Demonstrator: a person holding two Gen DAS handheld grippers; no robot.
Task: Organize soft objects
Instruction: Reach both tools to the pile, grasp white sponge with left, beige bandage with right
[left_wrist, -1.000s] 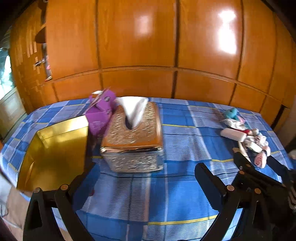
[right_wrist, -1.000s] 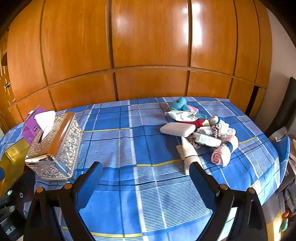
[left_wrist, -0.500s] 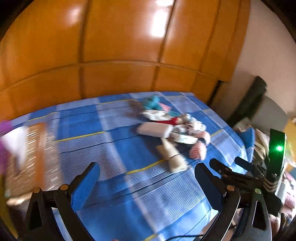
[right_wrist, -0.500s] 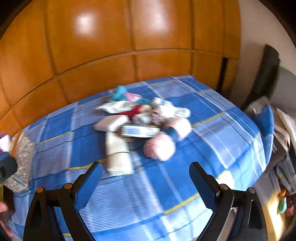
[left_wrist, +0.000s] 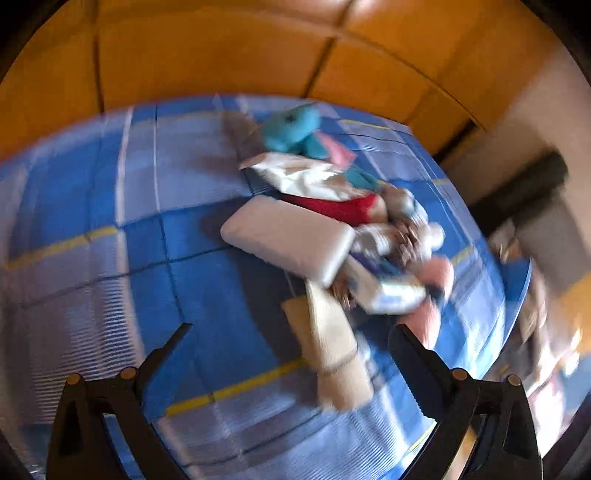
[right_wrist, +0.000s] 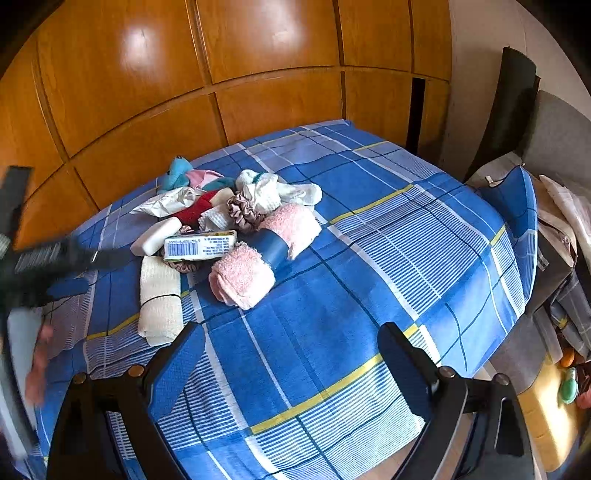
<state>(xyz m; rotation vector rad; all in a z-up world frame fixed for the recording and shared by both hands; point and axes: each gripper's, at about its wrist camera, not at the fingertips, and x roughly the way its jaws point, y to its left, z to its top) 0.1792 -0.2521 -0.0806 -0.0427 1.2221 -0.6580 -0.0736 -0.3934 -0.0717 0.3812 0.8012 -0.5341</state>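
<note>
Both grippers, left gripper (left_wrist: 291, 343) and right gripper (right_wrist: 291, 343), gape empty, having swung from the tissue box toward the pile of soft objects (right_wrist: 225, 225) on the blue checked cloth (right_wrist: 369, 258); picking can begin. Only the right view resolves the pink rolled towel (right_wrist: 258, 258); the left is blurred.

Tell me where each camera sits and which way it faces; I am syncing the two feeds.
Left wrist: on the left hand-held gripper, looking down, motion-blurred, at the white oblong foam pad and cream rolled cloth; its open fingers show.
Right wrist: on the right hand-held gripper, facing the blue plaid bedcover and pink rolled towel; open fingers, blurred left hand-held gripper at the left edge.
Shared: the same pile, including the turquoise plush toy.
</note>
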